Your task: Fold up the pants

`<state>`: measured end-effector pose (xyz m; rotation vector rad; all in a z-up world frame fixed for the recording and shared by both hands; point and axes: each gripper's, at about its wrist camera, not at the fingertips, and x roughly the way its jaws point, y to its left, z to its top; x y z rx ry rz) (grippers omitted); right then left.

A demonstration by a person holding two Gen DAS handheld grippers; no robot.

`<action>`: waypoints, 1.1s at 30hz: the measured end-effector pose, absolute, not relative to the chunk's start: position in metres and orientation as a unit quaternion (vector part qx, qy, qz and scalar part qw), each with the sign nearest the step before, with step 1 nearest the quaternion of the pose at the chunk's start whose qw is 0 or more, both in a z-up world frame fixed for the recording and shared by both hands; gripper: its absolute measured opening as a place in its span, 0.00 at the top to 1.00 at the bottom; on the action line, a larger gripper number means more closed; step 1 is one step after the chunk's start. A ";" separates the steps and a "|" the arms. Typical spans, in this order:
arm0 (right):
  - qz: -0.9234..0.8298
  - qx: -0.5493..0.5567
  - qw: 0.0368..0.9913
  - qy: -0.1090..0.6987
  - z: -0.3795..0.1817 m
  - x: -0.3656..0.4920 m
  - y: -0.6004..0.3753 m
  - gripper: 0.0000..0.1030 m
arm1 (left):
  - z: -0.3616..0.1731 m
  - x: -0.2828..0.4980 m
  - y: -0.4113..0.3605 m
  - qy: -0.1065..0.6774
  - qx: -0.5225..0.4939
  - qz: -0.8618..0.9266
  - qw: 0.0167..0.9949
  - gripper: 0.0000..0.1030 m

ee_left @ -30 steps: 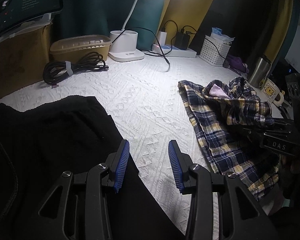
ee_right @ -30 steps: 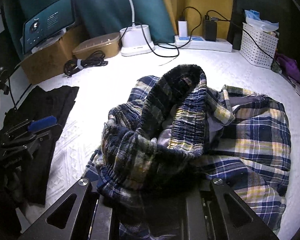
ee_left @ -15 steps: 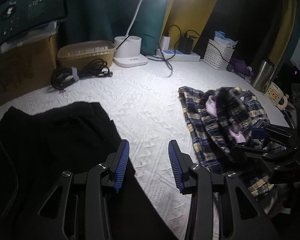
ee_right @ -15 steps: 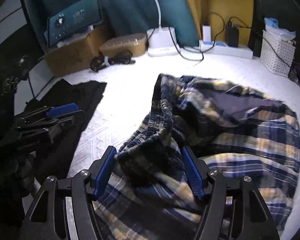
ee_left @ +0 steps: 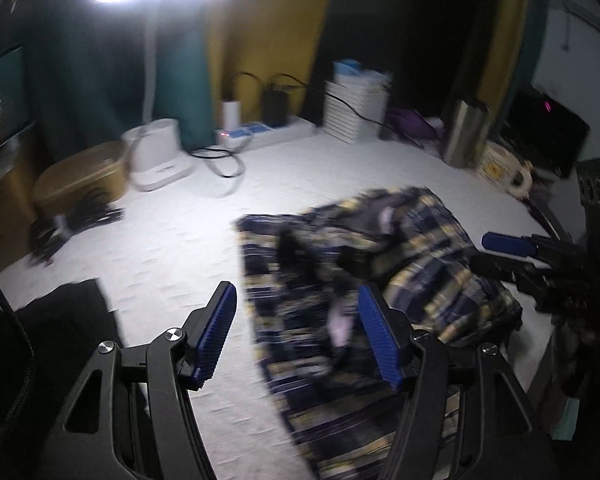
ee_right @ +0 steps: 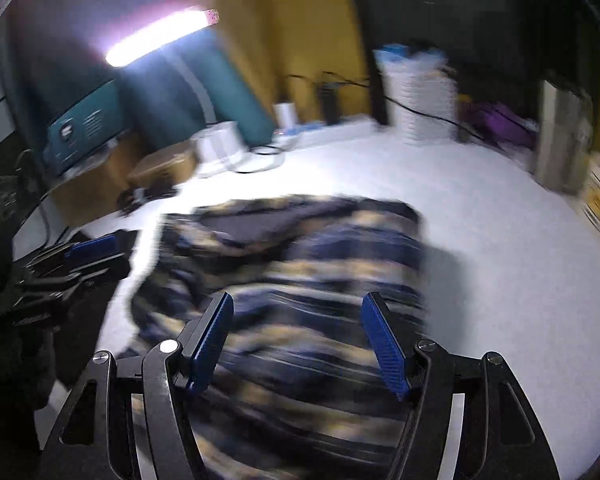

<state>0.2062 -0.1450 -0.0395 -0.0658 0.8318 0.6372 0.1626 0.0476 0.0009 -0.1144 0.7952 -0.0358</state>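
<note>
Crumpled plaid pants (ee_left: 420, 264) in navy and yellow lie on the white textured cover (ee_left: 179, 248), blurred by motion. My left gripper (ee_left: 296, 288) hovers over their near left edge; its jaws are opening and no cloth is pinched between the blue pads. In the right wrist view the plaid pants (ee_right: 340, 248) spread below my right gripper (ee_right: 296, 298), which stands open above them and holds nothing. Each gripper shows at the edge of the other's view. A black garment (ee_left: 59, 320) lies at the lower left.
Along the back stand a tan box (ee_left: 79, 176), a white lamp base (ee_left: 157, 156), a power strip (ee_left: 267, 132) with cables, a white basket (ee_left: 356, 108), a steel flask (ee_left: 466, 132) and a mug (ee_left: 504, 168). A coiled cable (ee_left: 71, 220) lies at the left.
My right gripper let go of the plaid waistband, opened and drew back and up. My left gripper swung right from the black garment to the plaid pants, and its jaws widened.
</note>
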 end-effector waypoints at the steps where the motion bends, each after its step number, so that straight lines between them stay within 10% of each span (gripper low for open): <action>1: 0.296 -0.025 0.866 0.401 -0.044 0.209 -0.155 0.33 | -0.001 0.166 0.041 0.390 -0.047 -0.026 0.919 0.38; 4: 0.283 -0.007 0.866 0.413 -0.057 0.215 -0.178 0.33 | -0.012 0.178 0.027 0.409 -0.023 -0.037 0.911 0.40; 10: 0.280 -0.024 0.854 0.437 -0.086 0.213 -0.184 0.54 | -0.038 0.193 0.037 0.439 -0.015 -0.009 0.898 0.83; 15: 0.300 -0.025 0.850 0.433 -0.087 0.198 -0.182 0.60 | -0.045 0.196 0.050 0.441 -0.032 0.007 0.897 0.84; 20: 0.303 -0.035 0.851 0.428 -0.078 0.184 -0.179 0.90 | -0.042 0.193 0.049 0.435 -0.044 0.011 0.899 0.84; 33: 0.273 -0.061 0.857 0.433 -0.083 0.159 -0.185 0.90 | -0.053 0.188 0.068 0.443 -0.073 -0.004 0.894 0.75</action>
